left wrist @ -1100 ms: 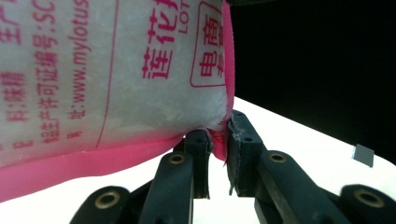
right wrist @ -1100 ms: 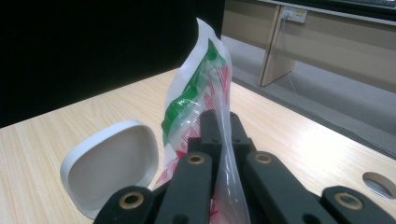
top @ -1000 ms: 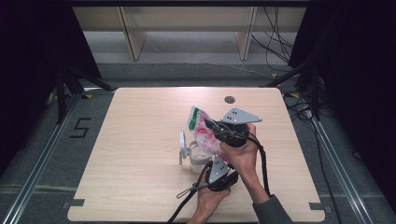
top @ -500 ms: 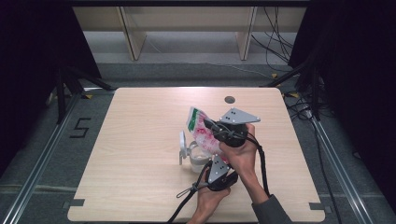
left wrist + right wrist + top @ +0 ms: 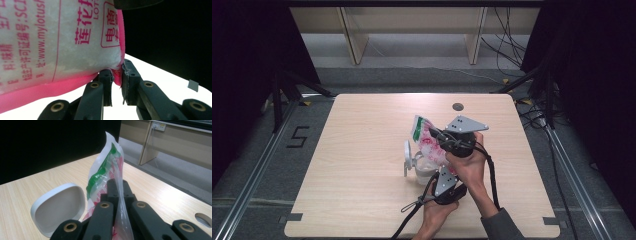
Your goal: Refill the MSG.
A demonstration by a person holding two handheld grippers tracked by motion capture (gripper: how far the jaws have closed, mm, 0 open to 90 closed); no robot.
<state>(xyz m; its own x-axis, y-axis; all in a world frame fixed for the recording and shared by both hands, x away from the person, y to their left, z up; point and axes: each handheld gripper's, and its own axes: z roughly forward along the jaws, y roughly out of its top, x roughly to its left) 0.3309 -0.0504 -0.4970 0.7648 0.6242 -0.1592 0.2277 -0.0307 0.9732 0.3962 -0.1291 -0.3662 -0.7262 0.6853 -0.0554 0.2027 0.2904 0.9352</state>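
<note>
Pink bag (image 5: 428, 143) held above worktop (image 5: 362, 165) centre, over white container (image 5: 422, 170). Left claw (image 5: 116, 80) pinches bottom corner; right claw (image 5: 117, 195) clamps top film. Soft, slumping, probably slippery; sealed edges grip best.

The pale wooden counter (image 5: 362, 165) under me has a round hole (image 5: 457, 106) near its far edge, right of the middle. On the grey floor to my left a black "5" (image 5: 298, 136) is marked beside a metal rail (image 5: 257, 175). Beyond the far edge stands a light wooden shelf unit (image 5: 354, 45), with black cables (image 5: 507, 30) trailing down at its right end.
</note>
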